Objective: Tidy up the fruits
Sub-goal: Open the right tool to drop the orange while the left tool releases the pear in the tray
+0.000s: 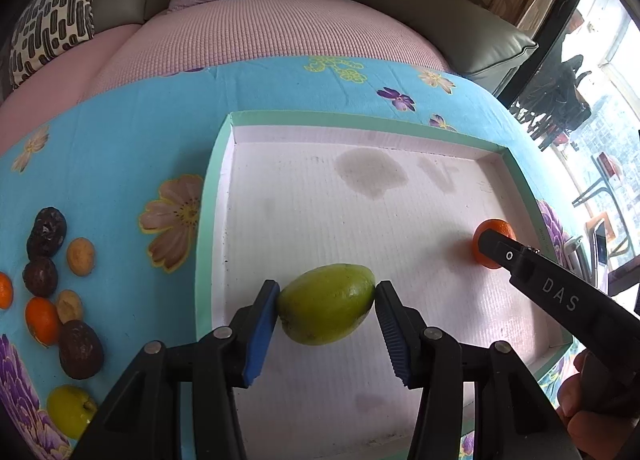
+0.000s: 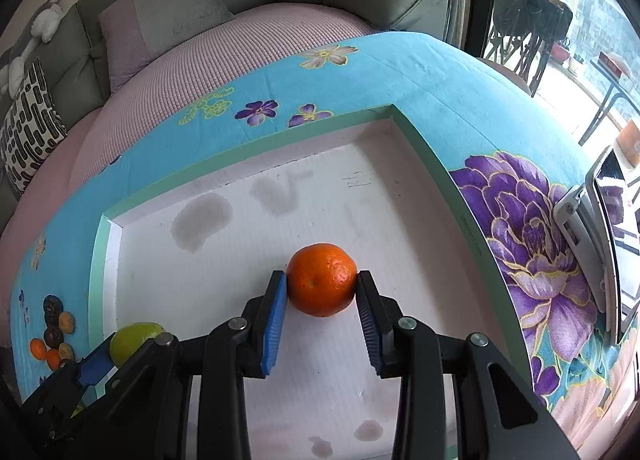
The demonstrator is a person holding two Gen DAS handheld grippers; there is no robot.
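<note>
My left gripper is shut on a green mango over the near left part of a shallow white tray with a green rim. My right gripper is shut on an orange tangerine over the tray's right side. The tangerine and right gripper also show in the left wrist view. The mango shows at lower left of the right wrist view.
Several loose fruits lie on the blue floral cloth left of the tray: dark passion fruits, small oranges, brown nuts, a yellow-green apple. A pink sofa lies beyond. A phone stand stands at right.
</note>
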